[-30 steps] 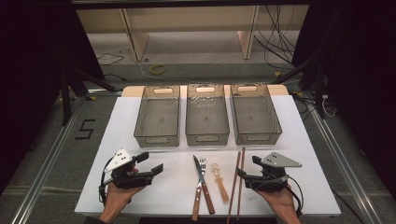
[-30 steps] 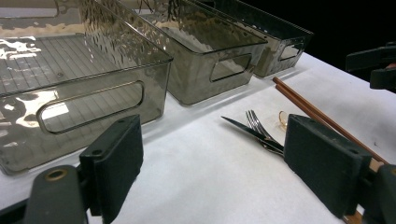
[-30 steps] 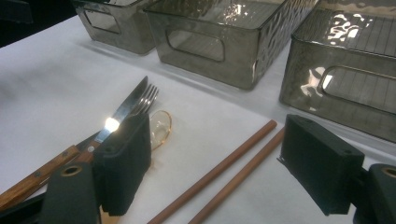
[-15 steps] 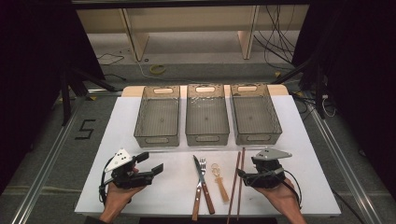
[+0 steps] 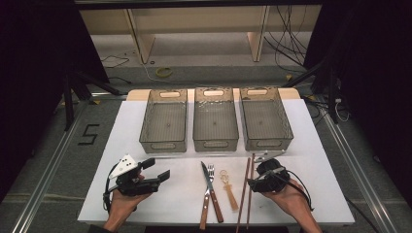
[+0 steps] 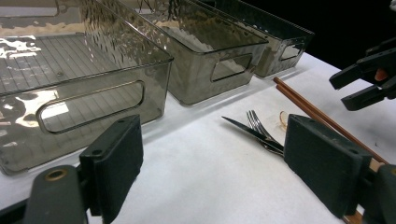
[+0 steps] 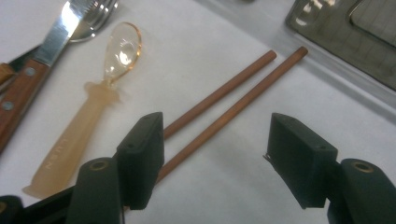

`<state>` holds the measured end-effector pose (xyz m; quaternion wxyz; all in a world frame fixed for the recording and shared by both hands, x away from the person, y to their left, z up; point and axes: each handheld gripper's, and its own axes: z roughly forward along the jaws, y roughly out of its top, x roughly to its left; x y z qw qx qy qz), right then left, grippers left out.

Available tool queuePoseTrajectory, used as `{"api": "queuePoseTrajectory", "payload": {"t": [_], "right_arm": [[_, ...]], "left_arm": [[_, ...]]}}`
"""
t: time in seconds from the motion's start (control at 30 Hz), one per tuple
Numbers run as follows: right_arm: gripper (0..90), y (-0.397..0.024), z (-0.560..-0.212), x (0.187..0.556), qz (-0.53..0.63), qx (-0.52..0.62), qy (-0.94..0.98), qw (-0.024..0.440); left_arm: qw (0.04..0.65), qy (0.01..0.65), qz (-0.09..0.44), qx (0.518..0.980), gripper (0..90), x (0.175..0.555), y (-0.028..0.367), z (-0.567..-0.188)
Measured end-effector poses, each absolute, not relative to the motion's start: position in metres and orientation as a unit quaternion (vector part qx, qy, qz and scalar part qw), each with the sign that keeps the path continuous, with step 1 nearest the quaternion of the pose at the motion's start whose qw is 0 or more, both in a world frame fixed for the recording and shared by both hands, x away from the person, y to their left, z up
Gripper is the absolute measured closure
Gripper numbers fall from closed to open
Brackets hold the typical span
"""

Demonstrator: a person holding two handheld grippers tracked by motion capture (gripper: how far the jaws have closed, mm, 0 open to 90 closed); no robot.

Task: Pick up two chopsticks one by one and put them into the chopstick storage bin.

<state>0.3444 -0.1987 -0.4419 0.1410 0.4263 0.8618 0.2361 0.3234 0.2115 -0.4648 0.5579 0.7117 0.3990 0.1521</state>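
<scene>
While the chopsticks [image 5: 245,191] lie on the table [image 5: 316,145], the right gripper [image 7: 212,154] stands just over them with its jaws spread, one on each side of the nearer stick. Left of the chopsticks lie a spoon [image 7: 88,126], a fork [image 5: 211,171] and a knife [image 5: 210,187]. Further left, the left gripper [image 5: 158,170] is also spread and holds nothing.

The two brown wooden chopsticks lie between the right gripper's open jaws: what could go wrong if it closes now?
1. The two brown wooden chopsticks lie slightly apart; the right gripper may catch only one.
2. The translucent amber plastic spoon lies close beside them and might be nudged.
</scene>
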Motion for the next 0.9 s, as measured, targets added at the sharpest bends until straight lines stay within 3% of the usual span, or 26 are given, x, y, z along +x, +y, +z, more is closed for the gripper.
{"api": "queuePoseTrajectory", "payload": {"t": [0.5, 0.9], "right_arm": [[44.9, -0.19, -0.454, 0.364, 0.178, 0.426, 0.881, 0.1], [49.0, -0.183, -0.462, 0.371, 0.148, 0.419, 0.891, 0.094]], "left_arm": [[0.559, 0.4, 0.151, 0.71, 19.4, 0.324, 0.211, -0.465], [0.56, 0.401, 0.151, 0.709, 19.4, 0.324, 0.212, -0.465]]}}
